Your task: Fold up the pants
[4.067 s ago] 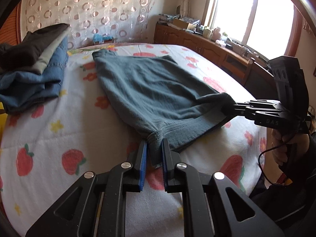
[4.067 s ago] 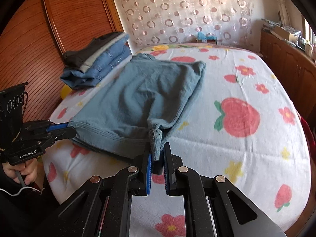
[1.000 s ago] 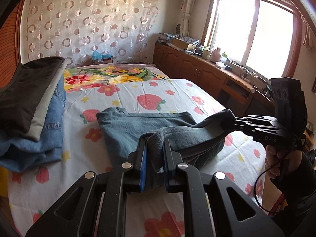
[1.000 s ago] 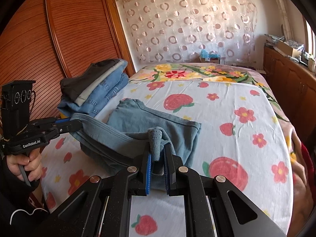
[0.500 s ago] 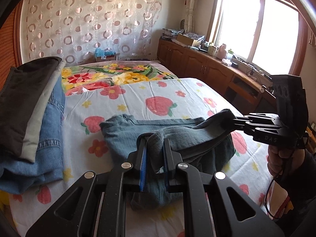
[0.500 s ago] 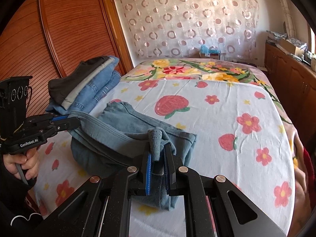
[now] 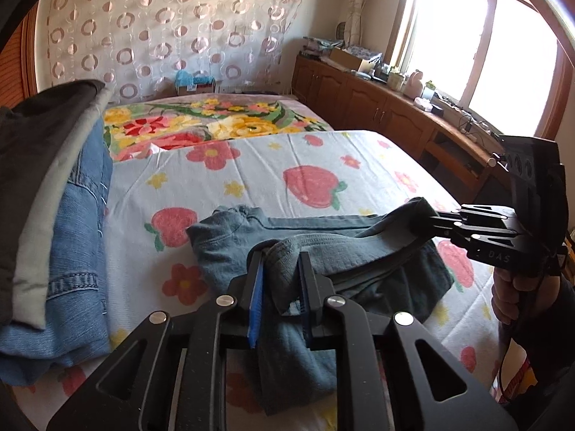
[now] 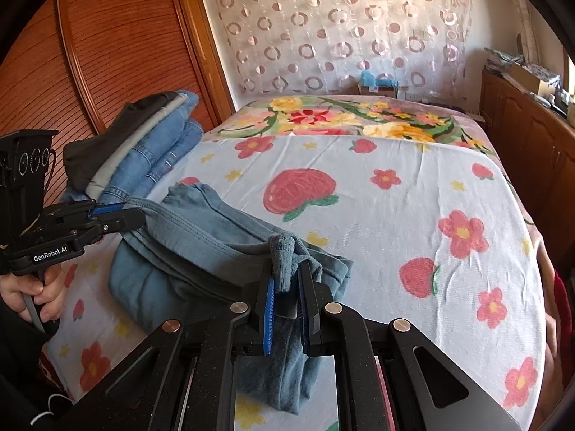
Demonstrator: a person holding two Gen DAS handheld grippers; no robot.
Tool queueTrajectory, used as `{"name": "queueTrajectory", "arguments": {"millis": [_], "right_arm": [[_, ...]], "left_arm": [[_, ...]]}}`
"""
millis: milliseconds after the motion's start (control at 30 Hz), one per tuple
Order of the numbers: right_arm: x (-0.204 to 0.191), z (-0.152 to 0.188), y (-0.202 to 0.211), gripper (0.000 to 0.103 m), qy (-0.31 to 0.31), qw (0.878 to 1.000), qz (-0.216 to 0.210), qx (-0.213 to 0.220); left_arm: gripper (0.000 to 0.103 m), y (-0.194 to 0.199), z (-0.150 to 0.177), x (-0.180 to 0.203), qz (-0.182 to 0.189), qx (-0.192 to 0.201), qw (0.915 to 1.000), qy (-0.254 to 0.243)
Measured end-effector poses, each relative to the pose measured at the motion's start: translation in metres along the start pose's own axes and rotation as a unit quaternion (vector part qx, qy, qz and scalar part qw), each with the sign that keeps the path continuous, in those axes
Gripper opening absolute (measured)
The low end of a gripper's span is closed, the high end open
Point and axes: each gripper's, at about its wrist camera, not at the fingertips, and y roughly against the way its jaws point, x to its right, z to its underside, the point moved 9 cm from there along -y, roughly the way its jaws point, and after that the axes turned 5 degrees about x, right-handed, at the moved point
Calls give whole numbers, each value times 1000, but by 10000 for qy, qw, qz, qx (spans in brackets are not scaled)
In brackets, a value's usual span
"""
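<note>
Grey-blue pants (image 7: 323, 251) lie doubled over on the bed, near its front edge; they also show in the right wrist view (image 8: 201, 248). My left gripper (image 7: 282, 280) is shut on one corner of the waistband and holds it above the lower layer. My right gripper (image 8: 287, 283) is shut on the other waistband corner. The band stretches between the two grippers. The right gripper shows in the left wrist view (image 7: 436, 221), the left gripper in the right wrist view (image 8: 133, 215).
A stack of folded jeans and dark clothes (image 7: 46, 215) sits on the bed's left side (image 8: 143, 151). The strawberry-print sheet (image 8: 377, 215) covers the bed. Wooden cabinets (image 7: 377, 115) run along the right, a wooden wardrobe (image 8: 90, 54) on the left.
Both grippers have carried the waistband forward over the legs, folding the pants in half. In the last second the band has come lower toward the bottom layer.
</note>
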Motion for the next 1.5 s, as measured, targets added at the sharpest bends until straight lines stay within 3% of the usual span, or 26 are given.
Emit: {"name": "queueTrajectory", "arguments": {"millis": [100, 200, 267, 300, 433, 633, 967, 1333, 1433, 1467, 1500], "right_arm": [[2, -2, -2, 10, -4, 10000, 41, -22], [4, -2, -4, 16, 6, 9999, 91, -56], [4, -2, -5, 20, 7, 9999, 92, -73], [5, -2, -4, 25, 12, 9999, 127, -77], [9, 0, 4, 36, 72, 9997, 232, -27], [9, 11, 20, 43, 201, 9995, 170, -147], [12, 19, 6, 44, 550, 9969, 282, -495], [16, -16, -24, 43, 711, 9972, 80, -210], [21, -15, -33, 43, 590, 9978, -15, -309], [22, -14, -37, 38, 519, 9980, -64, -360], [25, -14, -39, 24, 460, 9981, -119, -404]], "left_arm": [[41, 1, 1, -2, -49, 34, 9999, -113], [54, 5, 6, -7, 3, -3, 10000, -18], [73, 9, 10, -11, -6, -28, 10000, 0], [75, 11, 12, -12, -11, -22, 10000, 11], [76, 19, 23, -16, -102, -54, 9999, 44], [76, 16, 36, -18, -265, -263, 9992, -122], [76, -2, 22, -23, -448, -339, 9982, -194], [76, -27, -4, -37, -720, -276, 9968, -202], [76, -31, -3, -40, -715, -276, 9970, -124], [76, -31, -2, -41, -713, -273, 9970, -110], [76, -31, -2, -41, -708, -264, 9971, -100]]}}
